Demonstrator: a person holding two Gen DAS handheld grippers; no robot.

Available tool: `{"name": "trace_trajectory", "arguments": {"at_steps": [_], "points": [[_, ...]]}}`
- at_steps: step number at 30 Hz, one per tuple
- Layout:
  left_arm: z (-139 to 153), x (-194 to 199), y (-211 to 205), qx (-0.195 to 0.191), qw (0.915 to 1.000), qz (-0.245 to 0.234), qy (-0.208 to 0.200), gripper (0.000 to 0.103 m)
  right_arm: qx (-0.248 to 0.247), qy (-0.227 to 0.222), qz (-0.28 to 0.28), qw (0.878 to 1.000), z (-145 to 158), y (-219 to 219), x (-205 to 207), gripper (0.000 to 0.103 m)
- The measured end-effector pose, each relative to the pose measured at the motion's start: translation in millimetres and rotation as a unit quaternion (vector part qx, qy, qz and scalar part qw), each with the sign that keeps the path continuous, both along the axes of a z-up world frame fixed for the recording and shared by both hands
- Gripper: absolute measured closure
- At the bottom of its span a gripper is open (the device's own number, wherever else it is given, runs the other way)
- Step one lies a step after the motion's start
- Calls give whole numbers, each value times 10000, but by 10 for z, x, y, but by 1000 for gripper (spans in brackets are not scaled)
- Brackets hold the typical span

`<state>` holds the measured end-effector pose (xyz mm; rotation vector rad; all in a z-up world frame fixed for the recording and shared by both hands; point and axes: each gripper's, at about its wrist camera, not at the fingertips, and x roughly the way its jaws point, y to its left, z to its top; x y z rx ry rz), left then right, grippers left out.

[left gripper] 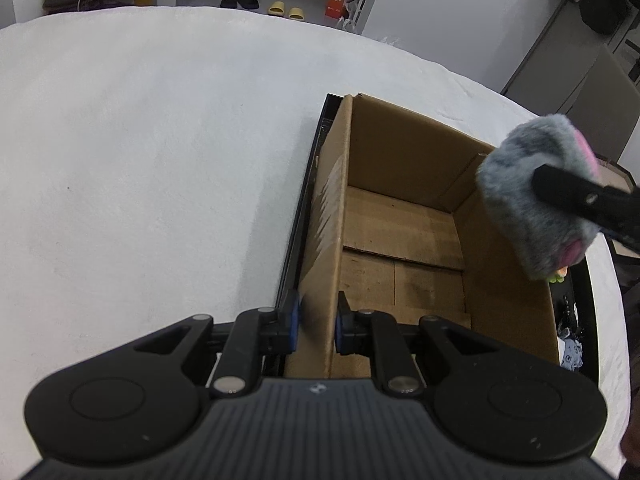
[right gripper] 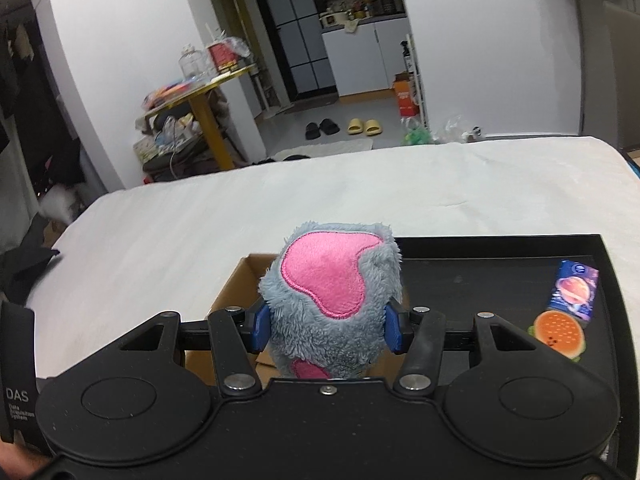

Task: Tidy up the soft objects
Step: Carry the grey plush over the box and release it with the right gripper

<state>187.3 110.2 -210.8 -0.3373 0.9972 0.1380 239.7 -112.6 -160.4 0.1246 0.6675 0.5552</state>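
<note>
Right gripper (right gripper: 325,327), jaws half-spread, blue pads pressed into both flanks of a fluffy grey plush toy with pink heart-shaped patch (right gripper: 332,288), carried above the open brown cardboard box (left gripper: 404,240). Left gripper (left gripper: 316,322), nearly closed, pinches the box's near wall, steadying it. The box sits in a shallow black tray (right gripper: 500,248) on a white-covered bed (left gripper: 140,160). Step in hand, apparently: transfer to the box. Next: centre the toy over the opening, lower, release.

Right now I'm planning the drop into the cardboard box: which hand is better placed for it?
Right. The right gripper already holds the grey plush toy over the cardboard box, while the left gripper is clamped on the box's wall.
</note>
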Motion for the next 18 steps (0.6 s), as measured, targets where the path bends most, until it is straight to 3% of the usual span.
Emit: {"name": "trace_trajectory", "arguments": {"at_steps": [7, 13, 16, 18], "points": [[6, 9, 85, -157, 9998, 63, 65, 87, -284, 33, 274, 9992, -33, 312, -12, 51], [7, 10, 90, -207, 9997, -11, 104, 87, -647, -237, 667, 9954, -18, 531, -16, 50], [22, 31, 102, -233, 9997, 10, 122, 86, -790, -545, 860, 9917, -4, 629, -25, 40], [30, 44, 105, -234, 9997, -5, 123, 86, -977, -691, 964, 9881, -8, 671, -41, 24]]}}
